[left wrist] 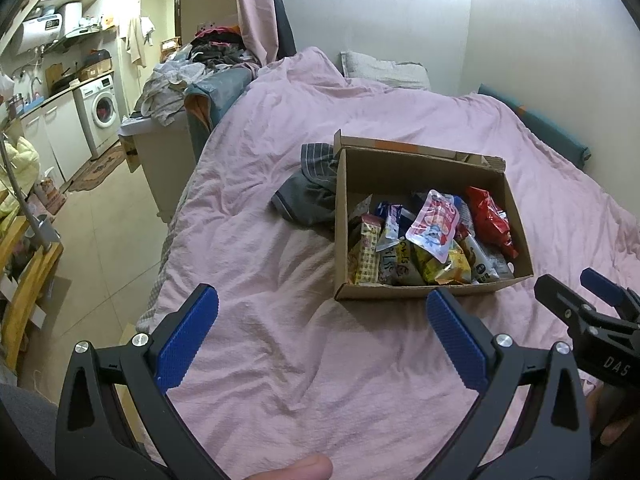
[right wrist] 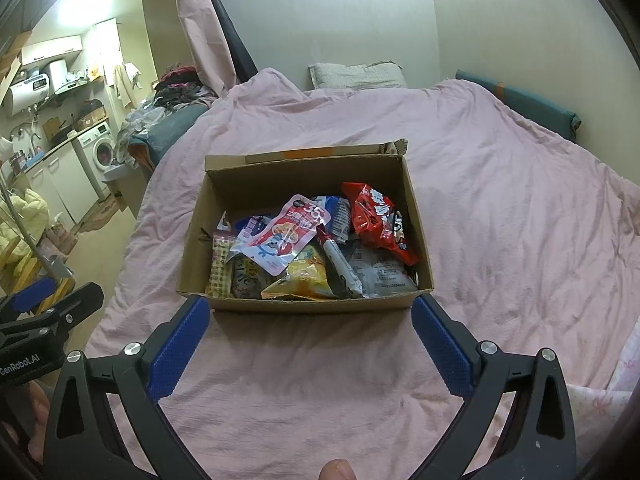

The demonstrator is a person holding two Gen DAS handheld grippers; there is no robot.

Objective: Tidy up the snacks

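An open cardboard box [left wrist: 416, 176] [right wrist: 304, 178] sits on a pink bed cover. It holds several snack packets: a red bag [left wrist: 490, 216] [right wrist: 378, 216], a white and pink pouch [left wrist: 434, 222] [right wrist: 286, 236], a yellow bag [left wrist: 440, 266] [right wrist: 306, 276] and others. My left gripper [left wrist: 322, 304] is open and empty, just short of the box's near left corner. My right gripper [right wrist: 310, 316] is open and empty, its tips at the box's near wall. The right gripper also shows in the left wrist view [left wrist: 576, 292], and the left gripper in the right wrist view [right wrist: 68, 292].
A grey striped garment [left wrist: 310, 188] lies against the box's left side. The pink cover [left wrist: 320, 360] [right wrist: 520, 220] spans the bed, with a pillow [right wrist: 356, 74] at the wall. A kitchen with a washing machine [left wrist: 100, 112] lies to the left beyond the bed edge.
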